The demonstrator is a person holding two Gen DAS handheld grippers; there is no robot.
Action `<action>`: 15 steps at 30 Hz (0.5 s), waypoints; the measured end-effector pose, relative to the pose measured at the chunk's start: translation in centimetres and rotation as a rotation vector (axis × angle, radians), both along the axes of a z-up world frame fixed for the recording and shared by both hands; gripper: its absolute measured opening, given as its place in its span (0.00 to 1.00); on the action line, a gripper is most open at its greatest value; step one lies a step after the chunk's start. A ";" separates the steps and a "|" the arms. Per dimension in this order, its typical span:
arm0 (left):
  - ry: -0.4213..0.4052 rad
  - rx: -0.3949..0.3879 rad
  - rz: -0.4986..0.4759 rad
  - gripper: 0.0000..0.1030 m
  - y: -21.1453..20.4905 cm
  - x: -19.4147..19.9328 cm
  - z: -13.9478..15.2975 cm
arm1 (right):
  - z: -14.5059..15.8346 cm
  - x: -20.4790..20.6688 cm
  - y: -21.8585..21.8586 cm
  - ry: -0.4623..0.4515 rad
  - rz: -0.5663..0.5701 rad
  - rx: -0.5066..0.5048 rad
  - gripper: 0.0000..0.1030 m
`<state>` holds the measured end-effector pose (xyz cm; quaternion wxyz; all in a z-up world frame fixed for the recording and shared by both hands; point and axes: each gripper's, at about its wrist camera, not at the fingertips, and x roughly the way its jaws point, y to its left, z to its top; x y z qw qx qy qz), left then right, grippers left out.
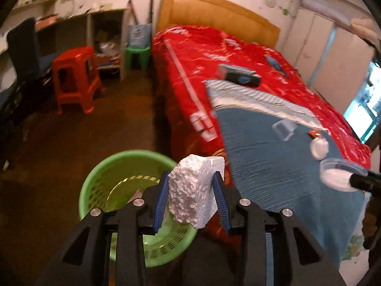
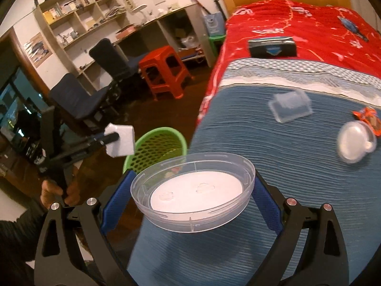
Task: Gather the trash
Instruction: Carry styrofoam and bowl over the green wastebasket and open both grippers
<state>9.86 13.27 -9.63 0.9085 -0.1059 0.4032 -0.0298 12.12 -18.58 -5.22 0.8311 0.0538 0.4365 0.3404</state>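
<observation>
Still on the blue blanket (image 2: 273, 147): one clear box (image 2: 289, 106), one round lid (image 2: 356, 141), one orange wrapper (image 2: 368, 119). My left gripper (image 1: 191, 194) pinches one foam block (image 1: 195, 188) above the single green basket (image 1: 104, 181); my right gripper (image 2: 190, 194), spread wide, clamps one clear dish (image 2: 193, 190)

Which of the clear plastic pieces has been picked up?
The round clear plastic lid, clamped in the right tool; the rectangular box and small round container lie on the bed.
</observation>
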 end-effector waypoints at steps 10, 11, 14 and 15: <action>0.118 -0.006 0.102 0.36 3.9 -0.4 -4.3 | -0.3 0.0 5.2 0.025 0.061 0.010 0.90; 0.126 -0.006 0.107 0.36 4.1 -0.4 -4.6 | -0.4 0.0 5.5 0.029 0.064 0.012 0.90; 0.148 -0.006 0.122 0.36 4.6 -0.5 -5.4 | -0.5 0.2 6.5 0.034 0.070 0.010 0.90; 0.155 -0.017 0.131 0.36 5.0 -0.5 -5.7 | -0.5 0.2 6.7 0.035 0.072 0.011 0.90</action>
